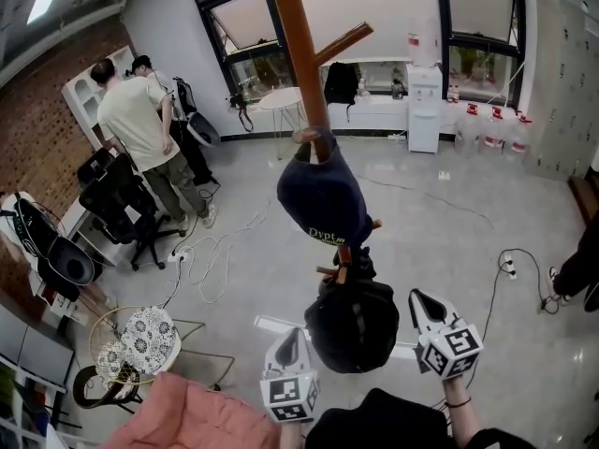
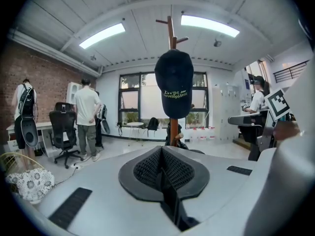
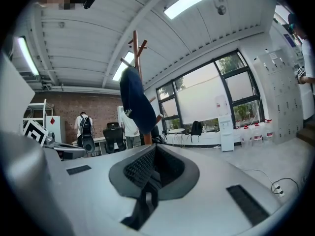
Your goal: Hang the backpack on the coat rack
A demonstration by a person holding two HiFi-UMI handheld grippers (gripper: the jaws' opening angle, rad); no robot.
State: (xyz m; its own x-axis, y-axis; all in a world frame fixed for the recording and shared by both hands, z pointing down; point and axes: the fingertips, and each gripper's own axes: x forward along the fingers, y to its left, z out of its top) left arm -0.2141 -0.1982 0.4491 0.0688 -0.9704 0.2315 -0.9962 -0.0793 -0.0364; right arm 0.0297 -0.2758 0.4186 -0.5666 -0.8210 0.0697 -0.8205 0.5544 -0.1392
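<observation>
A black backpack hangs in the air close to the brown coat rack pole, just under its lower pegs. A navy cap sits on a peg above it. My left gripper is at the backpack's left side and my right gripper at its right. In the left gripper view the left gripper is shut on a black strap. In the right gripper view the right gripper is likewise shut on a black strap. The rack and cap stand straight ahead.
A person in a light shirt stands at the back left beside black office chairs. Cables trail over the floor. A wicker basket and a pink cushion lie at the near left. A water dispenser stands by the windows.
</observation>
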